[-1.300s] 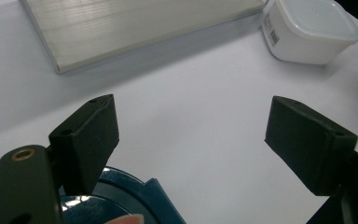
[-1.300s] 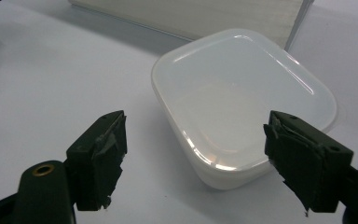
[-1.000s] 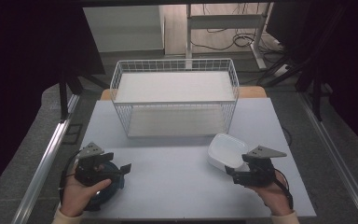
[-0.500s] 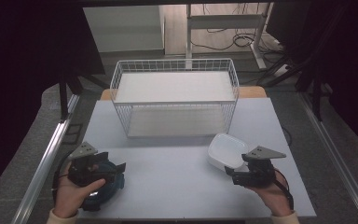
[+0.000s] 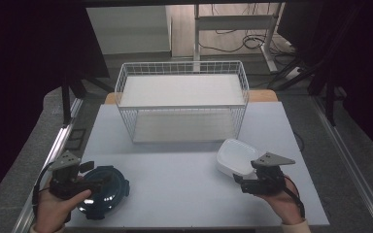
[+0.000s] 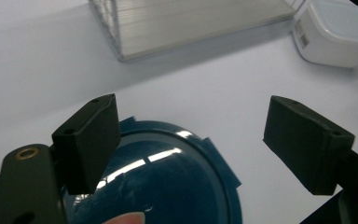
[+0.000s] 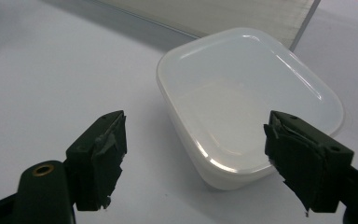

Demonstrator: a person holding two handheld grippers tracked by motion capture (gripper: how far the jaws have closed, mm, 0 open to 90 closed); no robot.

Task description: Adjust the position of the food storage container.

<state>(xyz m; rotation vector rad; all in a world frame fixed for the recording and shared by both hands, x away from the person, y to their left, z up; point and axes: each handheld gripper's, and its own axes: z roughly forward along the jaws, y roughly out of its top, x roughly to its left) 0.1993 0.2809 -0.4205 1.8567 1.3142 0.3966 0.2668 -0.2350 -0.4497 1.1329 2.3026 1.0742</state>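
Right gripper view: white container [image 7: 249,93] lies just beyond parted right tongs [image 7: 196,154].

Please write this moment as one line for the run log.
left gripper: open, over blue lid | right gripper: open, before white tub, apart | wire basket: behind, on table

Your two grippers: left gripper [image 5: 98,185] and right gripper [image 5: 238,181], black bodies, grey three-cornered top plates, black cables, brass-ringed screw holes; right pads frayed; pale cuffs.
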